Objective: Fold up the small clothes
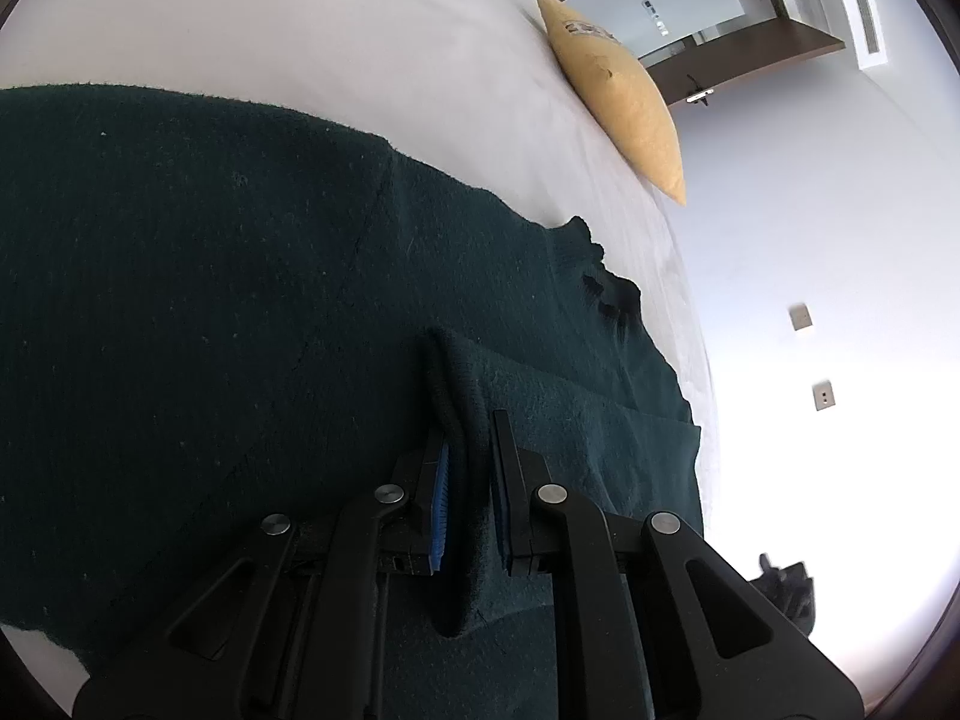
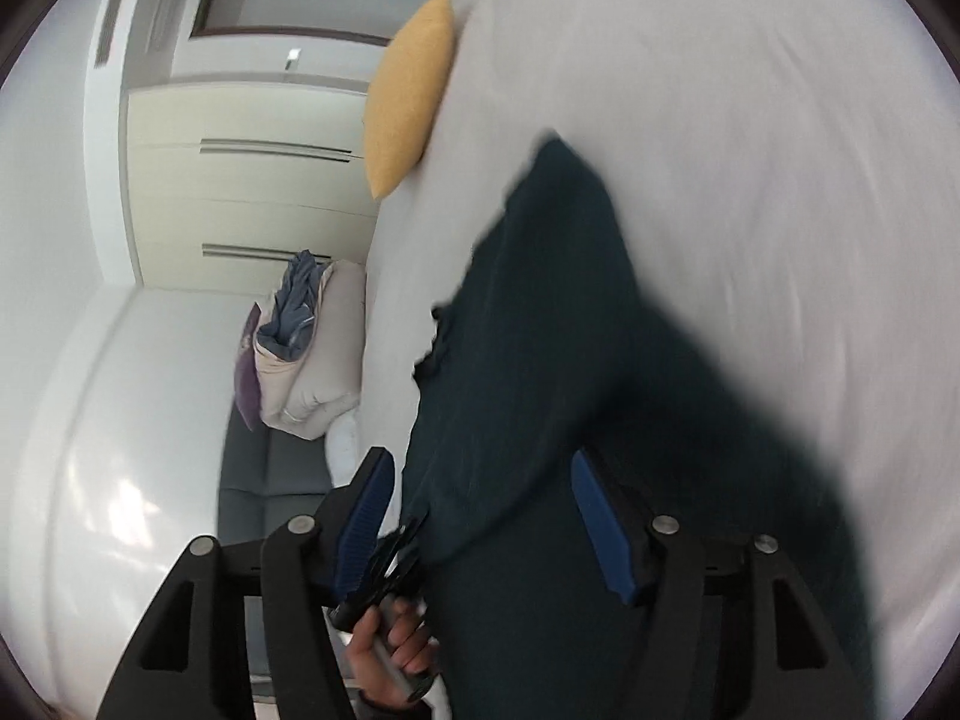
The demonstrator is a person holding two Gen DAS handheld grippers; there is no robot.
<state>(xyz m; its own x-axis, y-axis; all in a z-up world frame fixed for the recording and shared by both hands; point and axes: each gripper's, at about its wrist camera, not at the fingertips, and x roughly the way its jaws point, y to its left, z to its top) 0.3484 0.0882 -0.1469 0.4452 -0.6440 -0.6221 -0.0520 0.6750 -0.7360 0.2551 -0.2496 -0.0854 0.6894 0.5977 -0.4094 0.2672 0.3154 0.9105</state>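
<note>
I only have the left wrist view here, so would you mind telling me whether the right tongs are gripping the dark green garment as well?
Observer: No. The right tongs are open, their blue pads spread wide with the dark green garment in the gap but not pinched.
Operator: Thanks. Is there other clothing nearby that I cannot see?
Observer: Yes. The right wrist view shows a heap of pale and blue fabric on a grey sofa beside the bed.
Operator: And where does the yellow cushion sit from that side?
Observer: It leans at the bed's far edge, apart from the garment; a white wardrobe stands behind it.
</note>
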